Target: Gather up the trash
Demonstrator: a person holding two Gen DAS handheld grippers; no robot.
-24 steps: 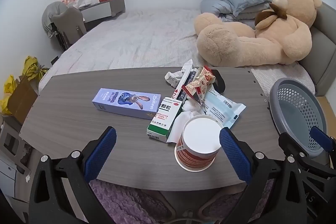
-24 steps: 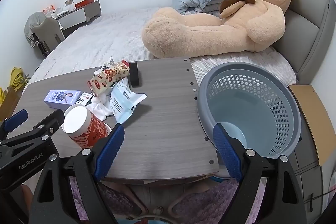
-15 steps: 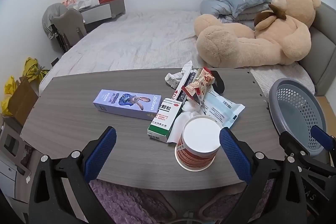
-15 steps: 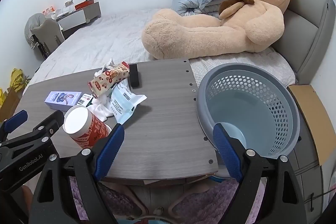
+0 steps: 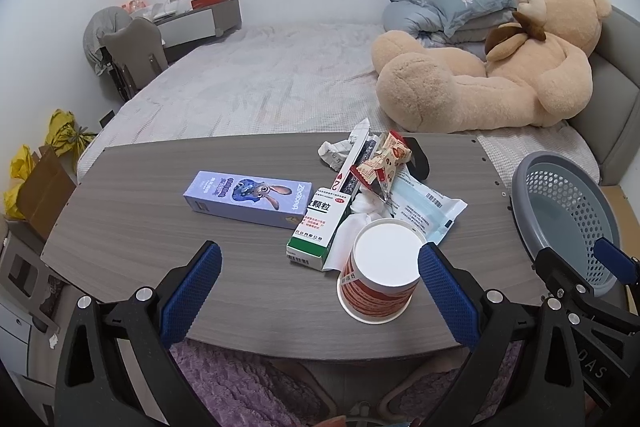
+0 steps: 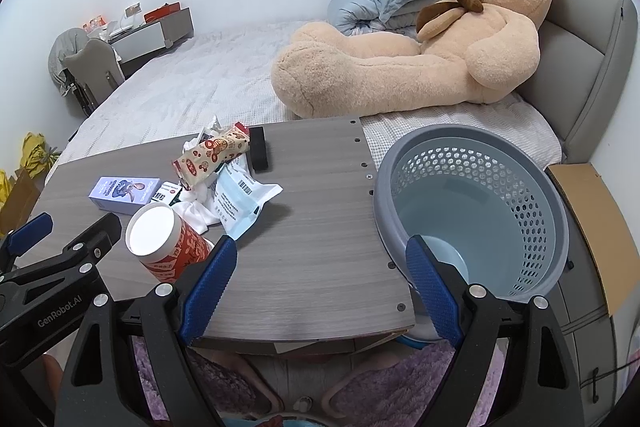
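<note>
Your left gripper (image 5: 320, 281) hangs over the near edge of the grey wood-grain table (image 5: 140, 227) with its blue-padded jaws spread wide and nothing between them. That wide stance suits the nearest target: the upturned red-and-white paper cup (image 5: 380, 273) stands just ahead of your right-hand finger (image 5: 446, 293), base up, and is too broad for a narrow opening.

Your right gripper (image 6: 316, 291) is likewise spread and empty, held low at the table's near right corner. Its left-hand pad sits close to the cup, its right-hand pad in front of the round grey perforated plastic basket (image 6: 556, 227), so you bridge the pickup and the drop (a sensible place to wait, I judge).

Beyond the cup, further ahead of the left gripper, the trash lies bunched in one heap, which keeps reaches short: a white-and-green medicine carton (image 5: 318, 229) touching a crumpled white tissue (image 5: 366, 205), a pale blue-and-white plastic pouch (image 5: 428, 205) to their right, and a red-patterned snack wrapper (image 5: 386, 163) lying on top. A long purple carton printed with a rabbit (image 5: 250, 197) lies to the left, touching the medicine carton's corner.

The basket stands off the table's right end, rim about level with the top, so items can probably be swept or dropped sideways into it. It looks empty; collecting seems not yet begun.
</note>
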